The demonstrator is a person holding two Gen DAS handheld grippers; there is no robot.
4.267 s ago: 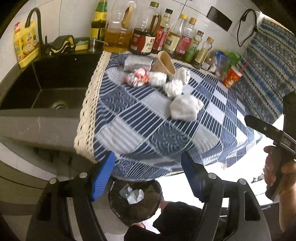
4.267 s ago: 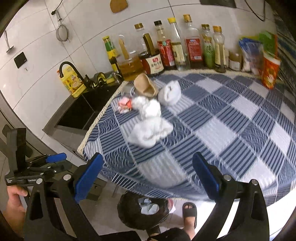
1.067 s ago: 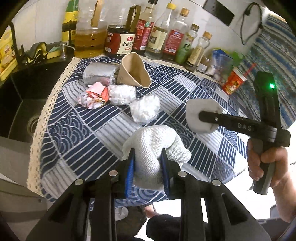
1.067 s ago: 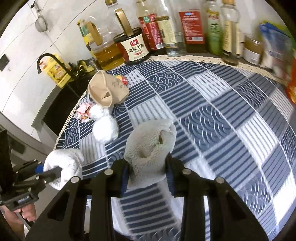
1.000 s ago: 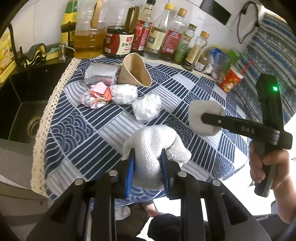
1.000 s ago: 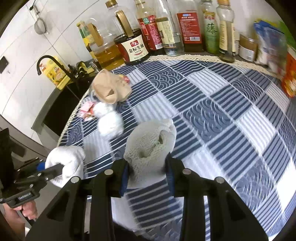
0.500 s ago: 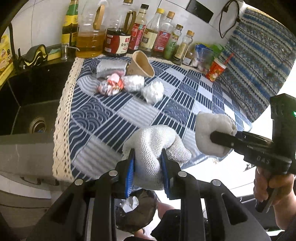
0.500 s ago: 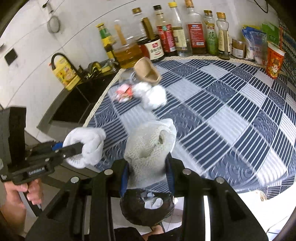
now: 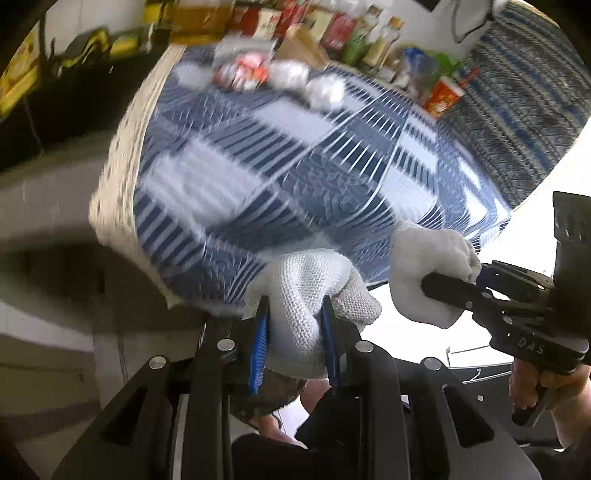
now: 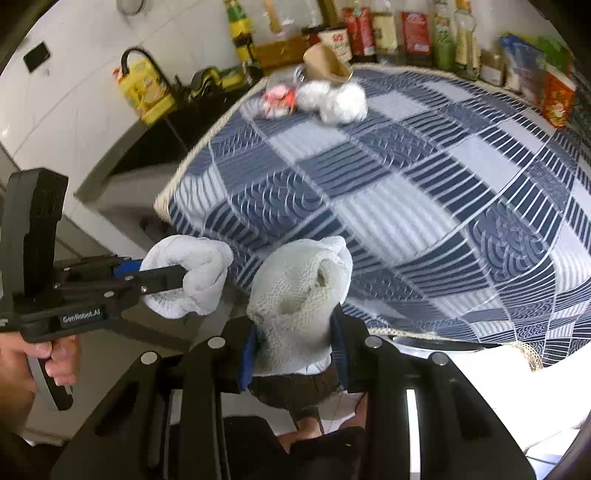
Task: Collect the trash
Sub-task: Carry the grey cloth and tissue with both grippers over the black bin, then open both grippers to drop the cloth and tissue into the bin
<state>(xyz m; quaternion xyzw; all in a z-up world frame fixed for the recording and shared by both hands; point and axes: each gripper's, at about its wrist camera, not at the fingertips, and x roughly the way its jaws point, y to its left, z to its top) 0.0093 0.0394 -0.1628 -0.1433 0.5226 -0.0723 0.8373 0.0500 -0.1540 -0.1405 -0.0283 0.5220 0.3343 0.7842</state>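
In the left wrist view my left gripper (image 9: 294, 306) is shut on a white knitted wad (image 9: 306, 280), held off the front edge of the blue checked tablecloth (image 9: 295, 166). To its right my right gripper (image 9: 430, 286) grips a second white wad (image 9: 424, 254). The right wrist view shows that right gripper (image 10: 295, 326) shut on its knitted wad (image 10: 299, 291), with the left gripper (image 10: 181, 277) and its wad (image 10: 192, 258) close on the left. A dark trash bin (image 10: 295, 391) lies just below both wads, mostly hidden. Crumpled white wads (image 10: 343, 99), a red wrapper (image 10: 277, 98) and a brown paper cup (image 10: 325, 62) lie far back on the cloth.
Bottles (image 10: 410, 33) and snack packs (image 10: 554, 92) line the back wall. A black sink (image 10: 155, 140) with a yellow detergent bottle (image 10: 147, 92) sits left of the table. A person's hand (image 10: 55, 354) and foot (image 9: 269, 417) are near the bin.
Both grippers have drawn back from over the table and sunk past its front edge, each still holding its wad. The bin now sits right beneath them.
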